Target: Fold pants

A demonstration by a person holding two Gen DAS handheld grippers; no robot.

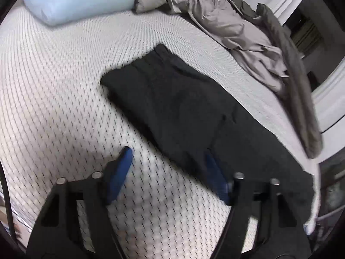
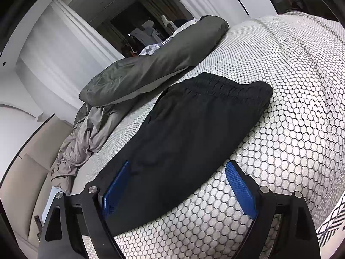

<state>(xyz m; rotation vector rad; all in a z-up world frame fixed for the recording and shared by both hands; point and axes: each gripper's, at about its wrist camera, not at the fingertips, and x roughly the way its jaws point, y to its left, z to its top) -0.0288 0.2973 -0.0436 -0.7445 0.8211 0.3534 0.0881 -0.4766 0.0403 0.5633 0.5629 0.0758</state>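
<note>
Black pants (image 1: 183, 105) lie flat on the white honeycomb-patterned mattress (image 1: 54, 86), folded lengthwise with the legs stacked. The elastic waistband is at the far end in the right wrist view (image 2: 215, 84). My left gripper (image 1: 168, 157) is open and empty, hovering over the near edge of the pants, its right blue pad (image 1: 215, 177) above the fabric. My right gripper (image 2: 176, 168) is open and empty, low over the leg part of the pants (image 2: 183, 133), its blue pads on either side of the cloth.
A light blue pillow (image 1: 79, 0) lies at the far left of the bed. A crumpled grey duvet (image 1: 237, 28) runs along the bed's far edge; it also shows in the right wrist view (image 2: 151, 64). The mattress edge (image 1: 312, 194) is at the right.
</note>
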